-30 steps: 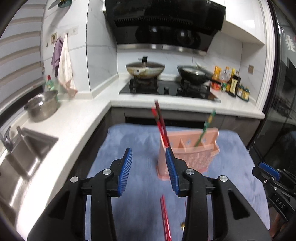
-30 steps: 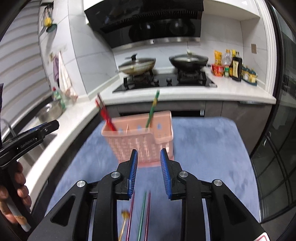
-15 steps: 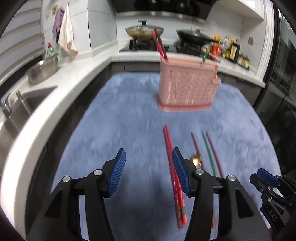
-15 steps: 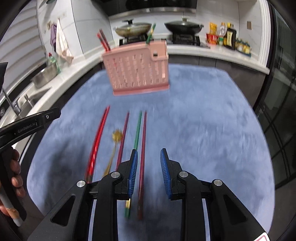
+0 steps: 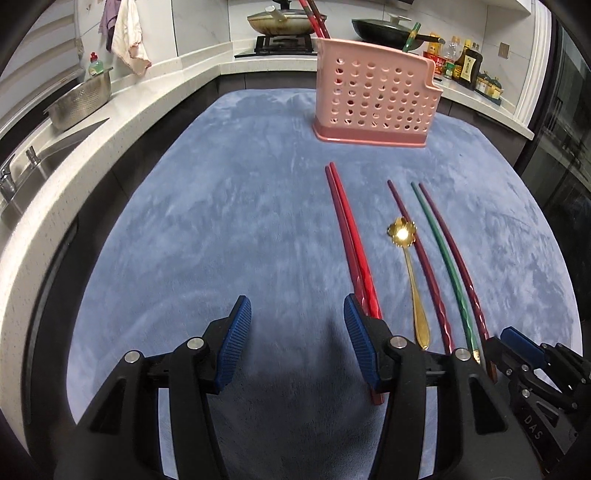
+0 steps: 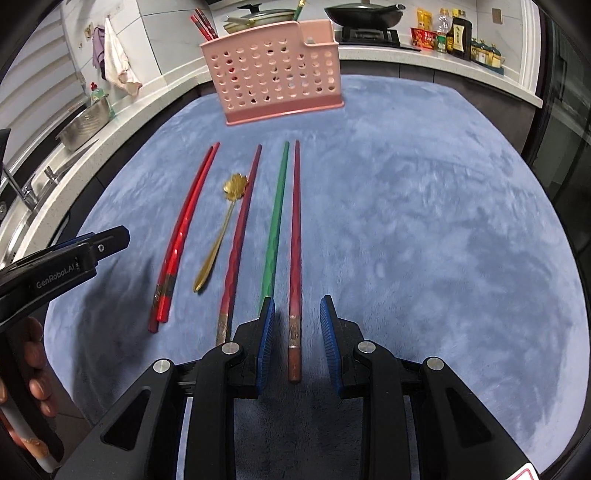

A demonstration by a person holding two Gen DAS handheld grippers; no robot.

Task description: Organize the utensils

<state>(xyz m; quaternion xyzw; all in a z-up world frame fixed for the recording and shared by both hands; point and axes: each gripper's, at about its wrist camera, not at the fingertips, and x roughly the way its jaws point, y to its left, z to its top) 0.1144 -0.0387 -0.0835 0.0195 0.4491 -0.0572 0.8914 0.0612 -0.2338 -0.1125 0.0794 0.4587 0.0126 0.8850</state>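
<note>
A pink perforated holder [image 5: 375, 99] [image 6: 277, 77] stands at the far side of the blue mat [image 5: 221, 221], with red and green chopsticks upright in it. In front of it lie a red chopstick pair [image 5: 351, 240] [image 6: 183, 229], a gold spoon [image 5: 410, 266] [image 6: 221, 236], a purple chopstick [image 6: 240, 229], a green chopstick [image 6: 275, 218] and a dark red chopstick [image 6: 295, 229]. My left gripper [image 5: 295, 314] is open over bare mat, its right finger beside the red pair. My right gripper [image 6: 297, 310] is open, low over the dark red chopstick's near end, pads not touching it.
A white counter [image 5: 122, 122] curves along the left with a sink [image 5: 22, 177] and a metal colander [image 5: 79, 101]. A stove with two pans [image 5: 284, 22] and bottles [image 5: 465, 62] sit behind the holder. A person's hand [image 6: 33, 369] holds the left gripper's handle.
Both grippers have sunk toward the mat and tipped further down, so the lying utensils now fill the views. The left jaws stand wider than a second ago.
</note>
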